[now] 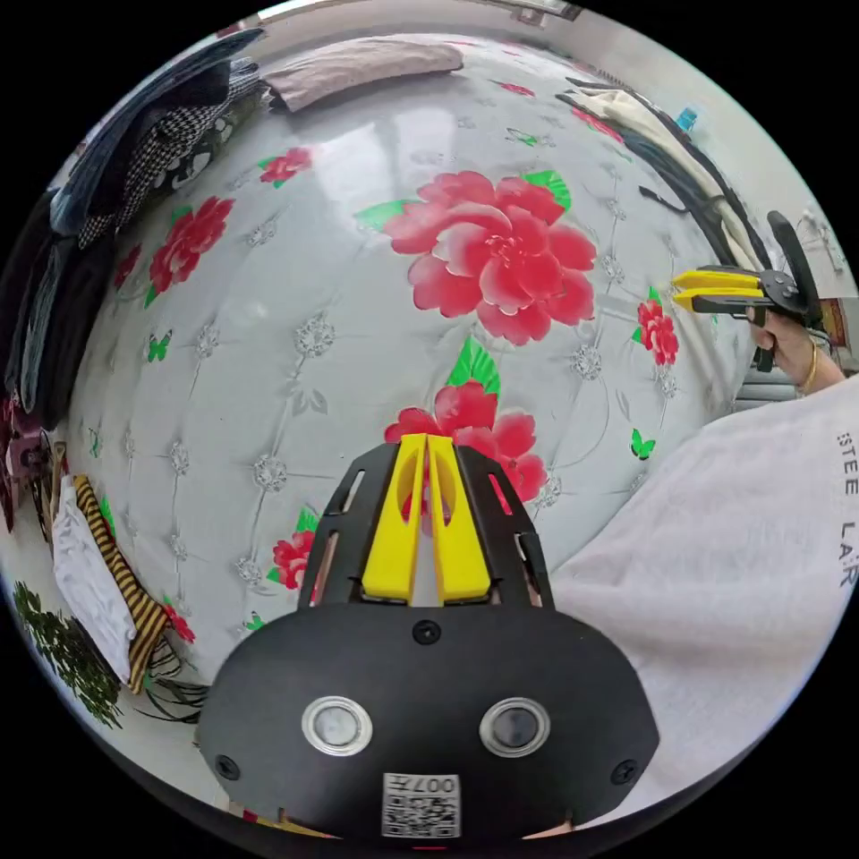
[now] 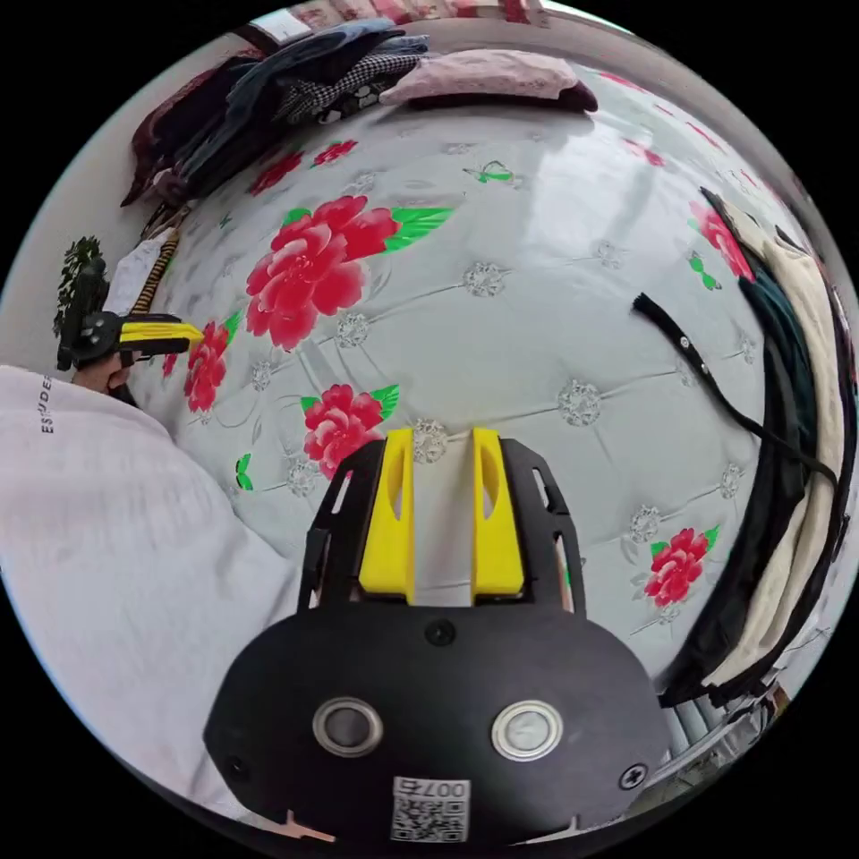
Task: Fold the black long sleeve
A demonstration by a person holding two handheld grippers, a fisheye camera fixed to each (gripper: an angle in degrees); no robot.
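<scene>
Standing over a bed whose flowered cover (image 1: 358, 295) is grey-white with big red blooms, a person in a white shirt (image 1: 743, 573) holds a pair of yellow-jawed tongs in each hand, both in the air with nothing between the jaws.

In the left gripper view, the left gripper (image 1: 427, 440) has its jaws together at the tips, closed on nothing, pointing across the open middle of the cover. The right gripper (image 1: 684, 291) shows at the far side of that view, held in a hand (image 1: 792, 344) above the bed's edge, with a thin gap between its jaws.

In the right gripper view, the right gripper (image 2: 442, 436) has its jaws apart with bare cover between them. The left gripper (image 2: 192, 333) shows off to the side with its jaws together.

Clothes lie only around the edges. A stack of dark and cream garments (image 2: 787, 447) sits along one edge of the bed near the right gripper, with a black strap (image 2: 689, 349) trailing from it onto the cover. I cannot tell which dark piece there is the black long sleeve. A heap of dark and checked clothes (image 1: 134, 152) sits at the far corner, a pinkish folded piece (image 1: 358, 64) beside it, and a striped cloth (image 1: 112, 564) with a white one lies at another edge.
</scene>
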